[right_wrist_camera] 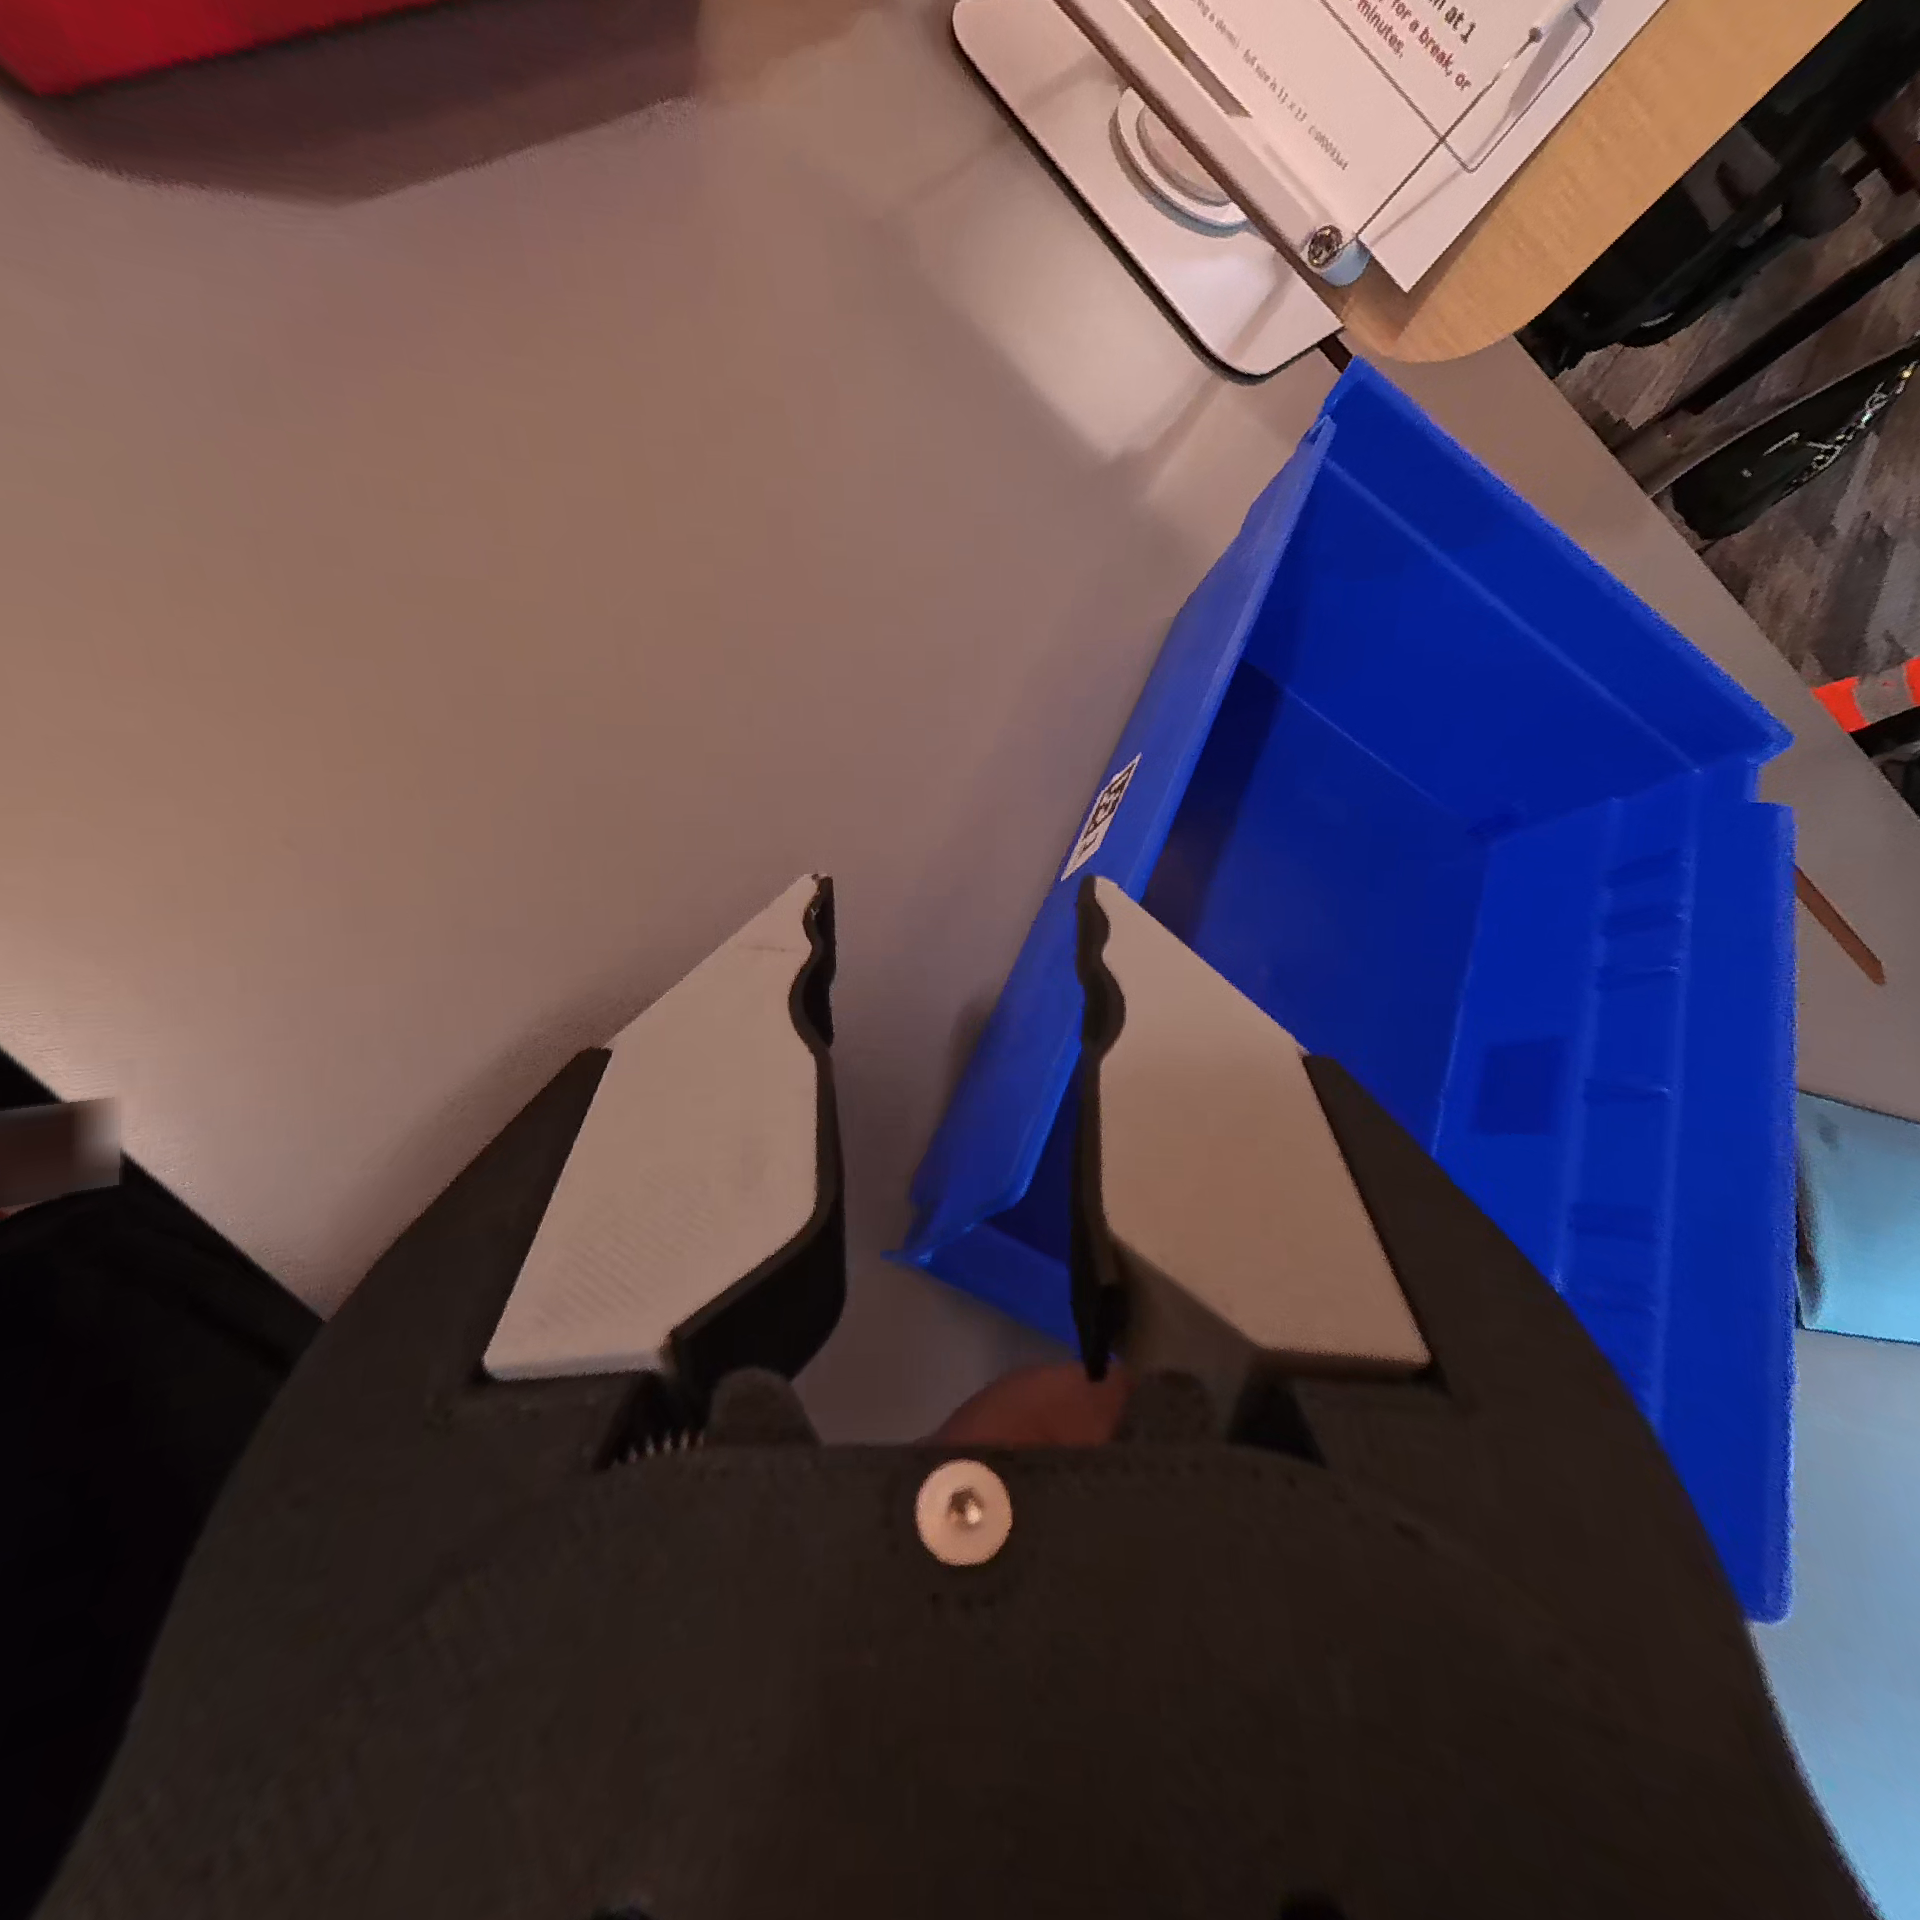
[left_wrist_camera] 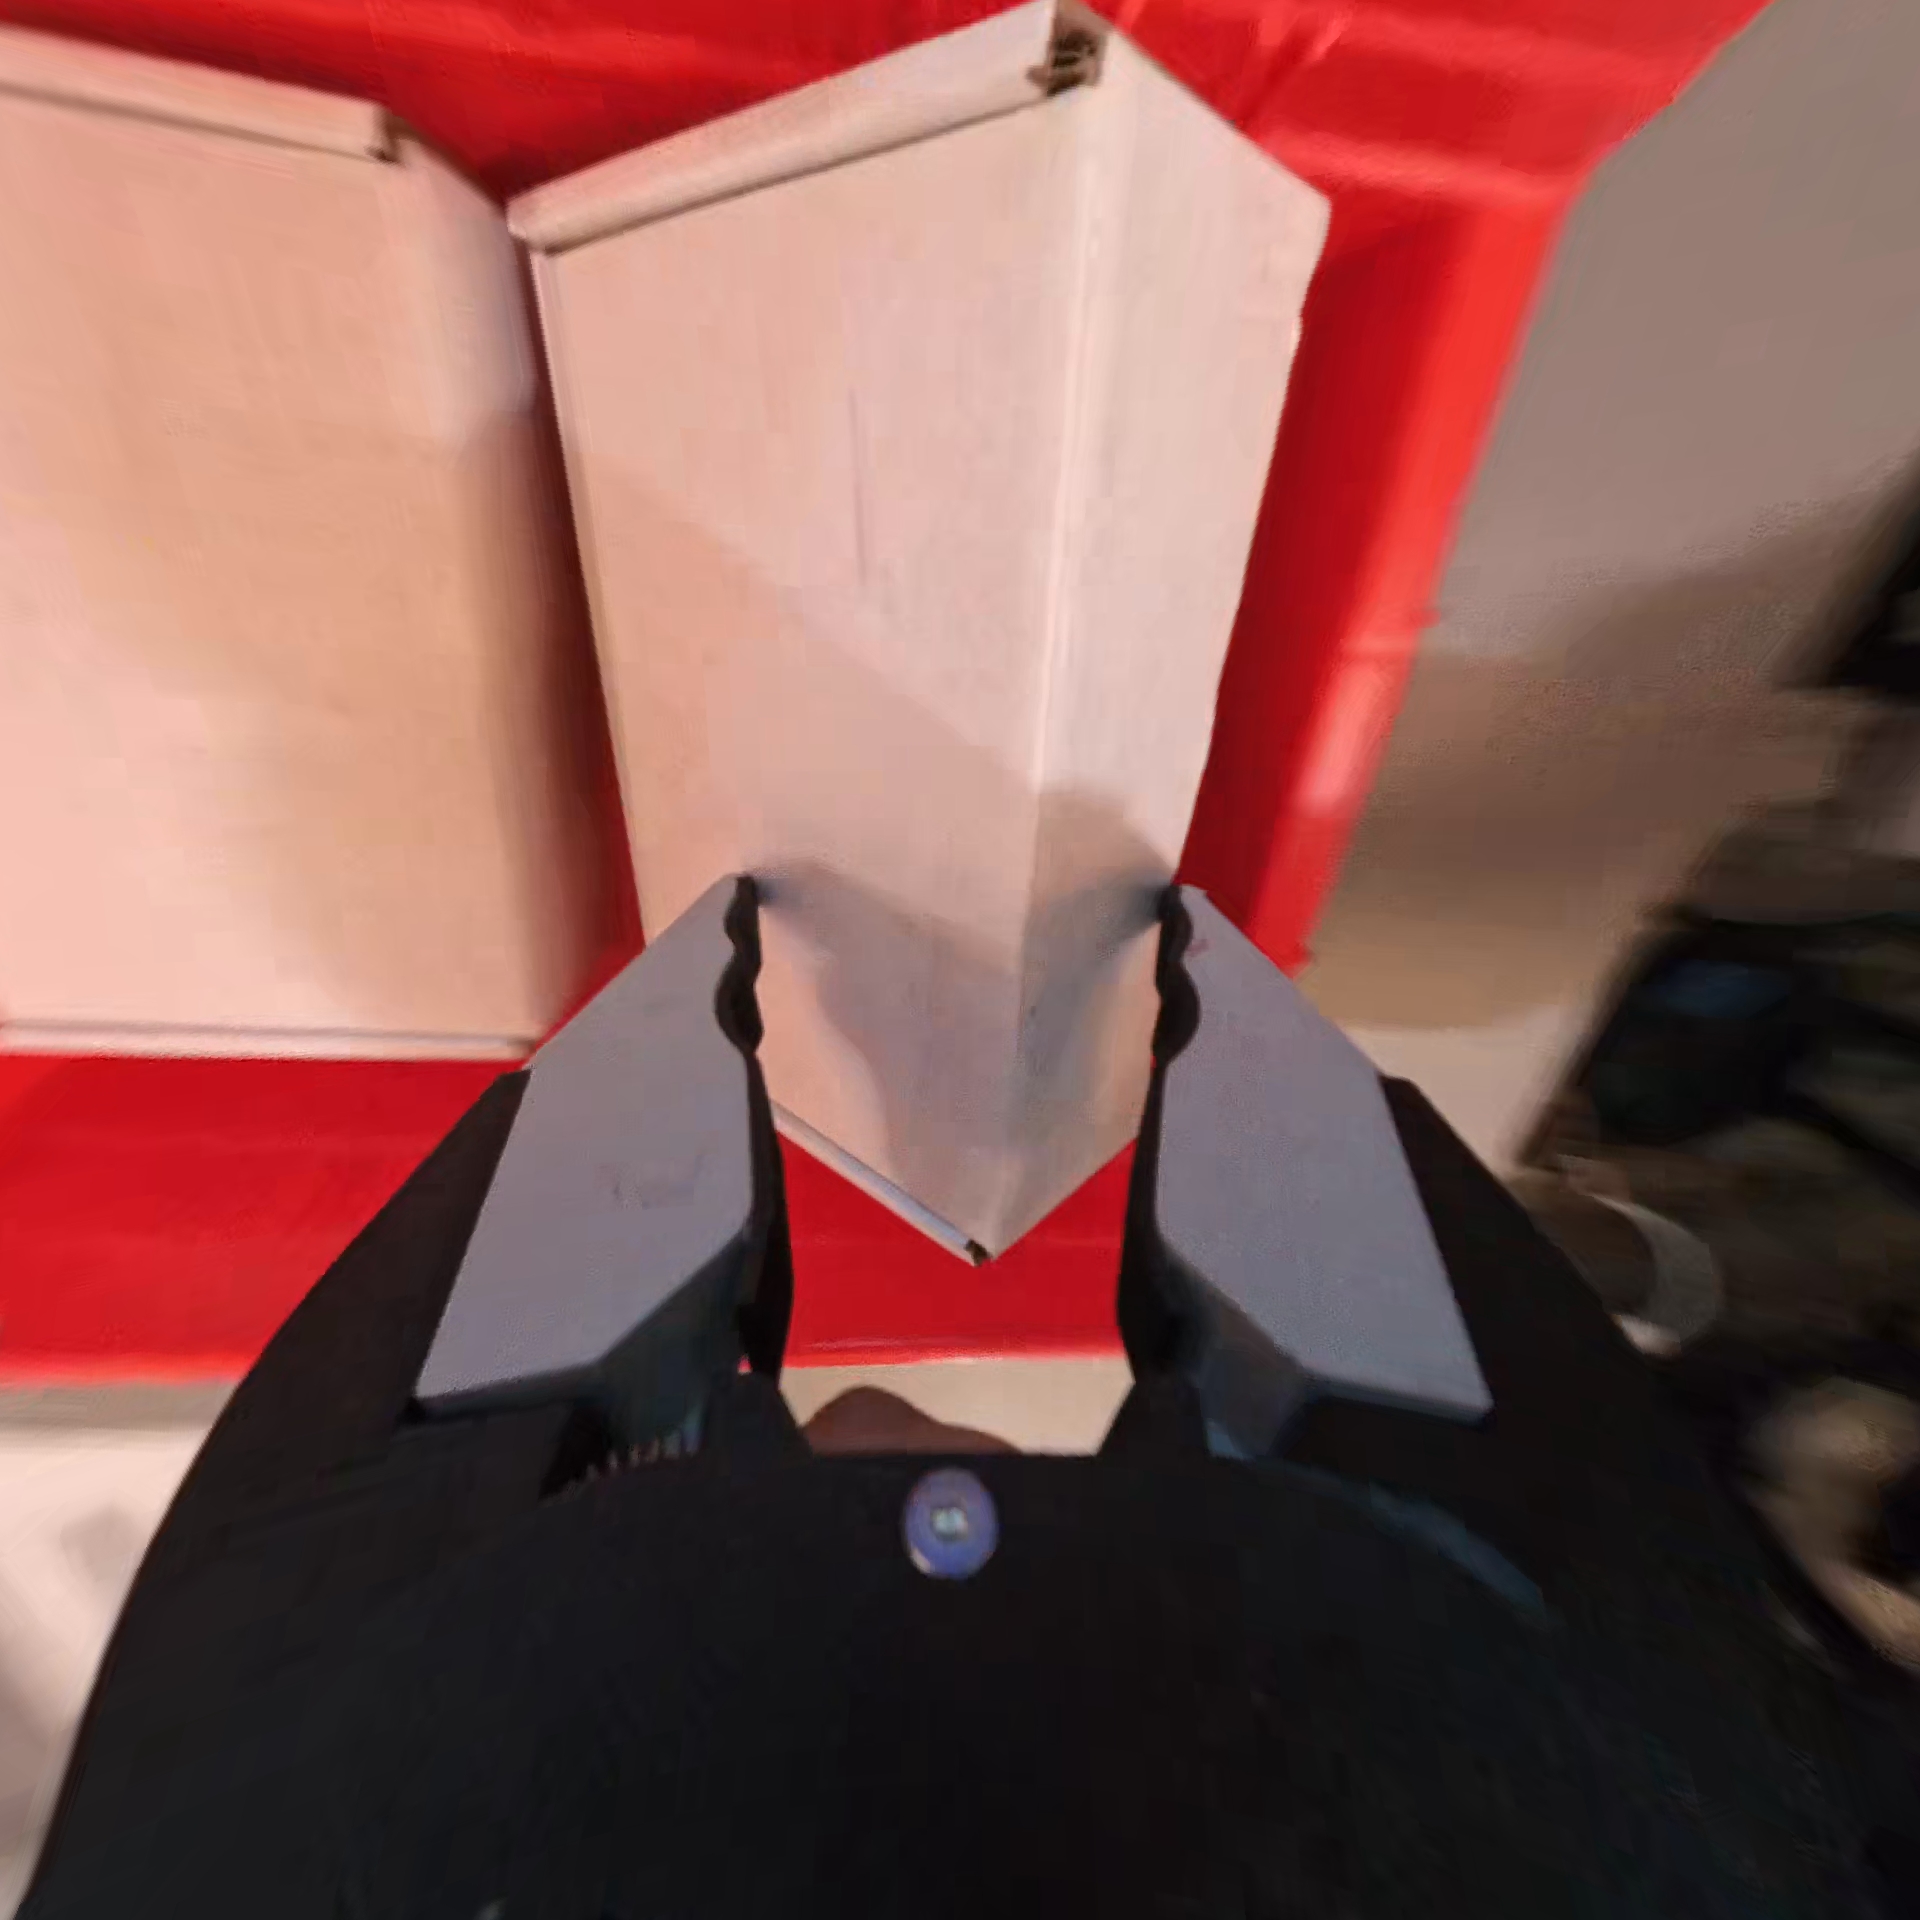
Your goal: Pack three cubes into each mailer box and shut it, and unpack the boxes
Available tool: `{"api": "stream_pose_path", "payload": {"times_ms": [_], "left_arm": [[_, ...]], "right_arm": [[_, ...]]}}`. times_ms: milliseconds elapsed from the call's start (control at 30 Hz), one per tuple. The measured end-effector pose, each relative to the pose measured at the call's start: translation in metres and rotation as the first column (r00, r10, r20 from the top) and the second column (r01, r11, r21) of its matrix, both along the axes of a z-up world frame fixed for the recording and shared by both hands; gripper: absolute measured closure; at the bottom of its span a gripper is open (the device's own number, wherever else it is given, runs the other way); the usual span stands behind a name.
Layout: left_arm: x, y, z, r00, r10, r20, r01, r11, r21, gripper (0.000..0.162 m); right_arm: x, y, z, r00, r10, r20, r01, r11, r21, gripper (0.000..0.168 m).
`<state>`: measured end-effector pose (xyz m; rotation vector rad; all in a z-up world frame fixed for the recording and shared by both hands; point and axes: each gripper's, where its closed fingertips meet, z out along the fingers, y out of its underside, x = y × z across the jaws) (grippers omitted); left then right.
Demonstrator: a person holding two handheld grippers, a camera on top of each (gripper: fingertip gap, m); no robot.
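Mailer box [left_wrist_camera: 914, 582] corner sits between the spread left claw [left_wrist_camera: 961, 894].

A: How does the left gripper [left_wrist_camera: 958, 894] stand?
B: Jaws spread wide, grey fingers [left_wrist_camera: 623, 1143] pointing forward, nothing clamped.
A: And the right gripper [right_wrist_camera: 951, 883]?
B: Likewise parted, though more narrowly, its grey fingers [right_wrist_camera: 675, 1174] angled downward, gripping nothing.

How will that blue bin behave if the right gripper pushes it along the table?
The blue bin looks like rigid moulded plastic, so it should stay stiff. It appears empty, so probably light, sliding easily on the smooth grey table. With the right gripper off at one corner, a push there may swing it round.
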<state>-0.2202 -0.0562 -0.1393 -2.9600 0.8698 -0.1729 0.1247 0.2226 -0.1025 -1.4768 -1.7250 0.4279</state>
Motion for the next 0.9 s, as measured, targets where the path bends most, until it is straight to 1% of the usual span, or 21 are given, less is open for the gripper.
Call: {"api": "stream_pose_path", "payload": {"times_ms": [33, 67, 100, 200, 267, 300, 333, 367, 400, 433, 467, 500, 567, 600, 633, 667, 700, 733, 800, 900], "left_arm": [[0.01, -0.005, 0.006, 0.99, 0.048, 0.134, -0.036, 0.995, -0.093, 0.088], [0.013, -0.007, 0.01, 0.972, 0.091, 0.218, -0.054, 0.984, -0.17, 0.09], [0.01, -0.005, 0.011, 0.962, 0.104, 0.251, -0.055, 0.979, -0.197, 0.09], [0.004, 0.005, 0.013, 0.923, 0.151, 0.354, -0.078, 0.974, -0.213, 0.091], [-0.002, 0.012, 0.018, 0.892, 0.204, 0.404, -0.135, 0.972, -0.192, 0.096], [-0.006, 0.015, 0.021, 0.885, 0.216, 0.412, -0.163, 0.973, -0.16, 0.1], [-0.01, 0.018, 0.025, 0.892, 0.209, 0.401, -0.182, 0.978, -0.106, 0.102], [-0.015, 0.021, 0.029, 0.907, 0.191, 0.376, -0.191, 0.981, -0.039, 0.099], [-0.017, 0.023, 0.034, 0.92, 0.173, 0.351, -0.196, 0.98, 0.03, 0.087], [-0.021, 0.026, 0.037, 0.938, 0.167, 0.305, -0.205, 0.974, 0.097, 0.08], [-0.026, 0.027, 0.038, 0.957, 0.168, 0.237, -0.209, 0.965, 0.16, 0.077], [-0.025, 0.027, 0.036, 0.97, 0.159, 0.185, -0.197, 0.959, 0.205, 0.069], [-0.018, 0.018, 0.027, 0.989, 0.122, 0.084, -0.14, 0.958, 0.251, 0.065], [-0.019, 0.014, 0.02, 0.994, 0.112, 0.008, -0.109, 0.954, 0.28, 0.065], [-0.025, 0.011, 0.013, 0.991, 0.113, -0.077, -0.085, 0.948, 0.305, 0.07], [-0.035, 0.009, 0.005, 0.978, 0.125, -0.165, -0.066, 0.944, 0.324, 0.077], [-0.041, 0.007, -0.003, 0.968, 0.133, -0.214, -0.056, 0.94, 0.336, 0.087], [-0.042, 0.009, -0.006, 0.963, 0.146, -0.226, -0.056, 0.93, 0.363, 0.088], [-0.034, 0.013, 0.003, 0.964, 0.15, -0.219, -0.036, 0.892, 0.45, 0.094], [-0.019, 0.003, 0.035, 0.969, 0.167, -0.181, -0.054, 0.862, 0.505, 0.096]], "right_arm": [[0.0, 0.001, -0.001, 1.0, -0.003, 0.003, 0.003, 1.0, 0.001, 0.123], [0.0, 0.003, -0.002, 1.0, -0.006, 0.006, 0.006, 1.0, -0.001, 0.123], [0.0, 0.004, -0.004, 1.0, -0.005, 0.008, 0.005, 1.0, -0.005, 0.123], [0.0, 0.006, -0.009, 1.0, 0.006, 0.017, -0.006, 1.0, -0.019, 0.125], [-0.001, 0.005, -0.011, 1.0, 0.019, 0.011, -0.019, 0.999, -0.034, 0.125], [-0.001, 0.005, -0.011, 1.0, 0.023, 0.01, -0.022, 0.999, -0.036, 0.125], [-0.001, 0.005, -0.011, 1.0, 0.024, 0.01, -0.024, 0.999, -0.032, 0.125], [-0.001, 0.005, -0.01, 1.0, 0.025, 0.01, -0.025, 0.999, -0.023, 0.124], [-0.002, 0.004, -0.009, 1.0, 0.028, 0.007, -0.028, 1.0, -0.013, 0.124], [-0.003, 0.002, -0.008, 0.999, 0.035, 0.004, -0.035, 0.999, -0.009, 0.124], [-0.004, -0.001, -0.007, 0.999, 0.046, 0.0, -0.046, 0.999, -0.01, 0.123], [-0.004, -0.004, -0.005, 0.999, 0.054, -0.004, -0.054, 0.998, -0.009, 0.123], [-0.003, -0.008, 0.0, 0.998, 0.065, -0.018, -0.065, 0.998, -0.003, 0.123], [-0.003, -0.01, 0.004, 0.997, 0.07, -0.032, -0.07, 0.998, -0.004, 0.123], [-0.002, -0.013, 0.009, 0.996, 0.079, -0.047, -0.079, 0.997, -0.01, 0.123], [-0.003, -0.017, 0.013, 0.994, 0.09, -0.065, -0.091, 0.996, -0.017, 0.124], [-0.003, -0.023, 0.018, 0.991, 0.105, -0.083, -0.107, 0.994, -0.022, 0.124], [-0.004, -0.028, 0.022, 0.988, 0.122, -0.098, -0.125, 0.992, -0.026, 0.124], [-0.005, -0.04, 0.029, 0.979, 0.159, -0.124, -0.163, 0.986, -0.03, 0.124], [-0.003, -0.049, 0.035, 0.971, 0.186, -0.149, -0.192, 0.981, -0.029, 0.124]]}}
